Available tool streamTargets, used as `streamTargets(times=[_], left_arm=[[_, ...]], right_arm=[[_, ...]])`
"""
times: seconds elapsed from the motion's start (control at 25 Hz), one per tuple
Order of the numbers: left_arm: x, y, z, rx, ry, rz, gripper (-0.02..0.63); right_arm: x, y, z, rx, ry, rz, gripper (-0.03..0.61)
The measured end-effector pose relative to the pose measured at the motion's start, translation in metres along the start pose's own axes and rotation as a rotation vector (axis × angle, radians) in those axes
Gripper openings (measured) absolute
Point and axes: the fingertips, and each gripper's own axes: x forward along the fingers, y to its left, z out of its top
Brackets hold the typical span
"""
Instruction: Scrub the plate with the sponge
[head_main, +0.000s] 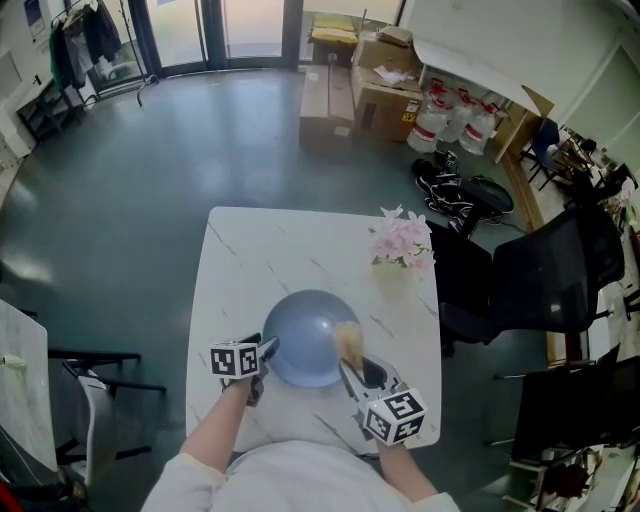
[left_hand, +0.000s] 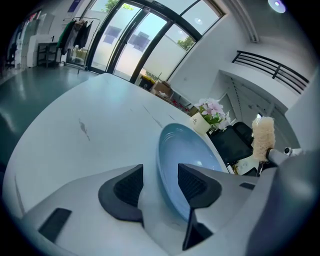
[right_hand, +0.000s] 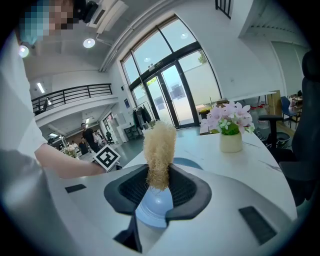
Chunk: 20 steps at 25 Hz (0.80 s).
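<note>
Blue plate (head_main: 310, 335) lies at the table's (head_main: 250, 250) six o'clock edge. Left gripper (head_main: 266, 349), released, straddles its eight o'clock rim, a gap only its own view shows. Right gripper (head_main: 352, 368) clenches the sponge (head_main: 348, 342) at four o'clock.

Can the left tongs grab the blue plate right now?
Probably yes. The left tongs stand open with the rim of the round blue-grey plate between them, and nothing blocks it. Closing should catch it.
</note>
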Motion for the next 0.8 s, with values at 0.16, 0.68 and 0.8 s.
streamTargets(times=[0.16, 0.68, 0.8], left_arm=[[-0.0002, -0.0005, 0.0001, -0.006, 0.006, -0.001, 0.228], [0.0070, -0.0008, -0.0059, -0.003, 0.051, 0.009, 0.072], [0.0071, 0.0000, -0.0048, -0.016, 0.042, 0.014, 0.059]], right_arm=[[0.0002, 0.0010, -0.0007, 0.001, 0.003, 0.002, 0.118], [-0.0015, -0.0021, -0.0028, 0.006, 0.006, -0.008, 0.118], [-0.0010, -0.0014, -0.0026, 0.007, 0.005, -0.007, 0.118]])
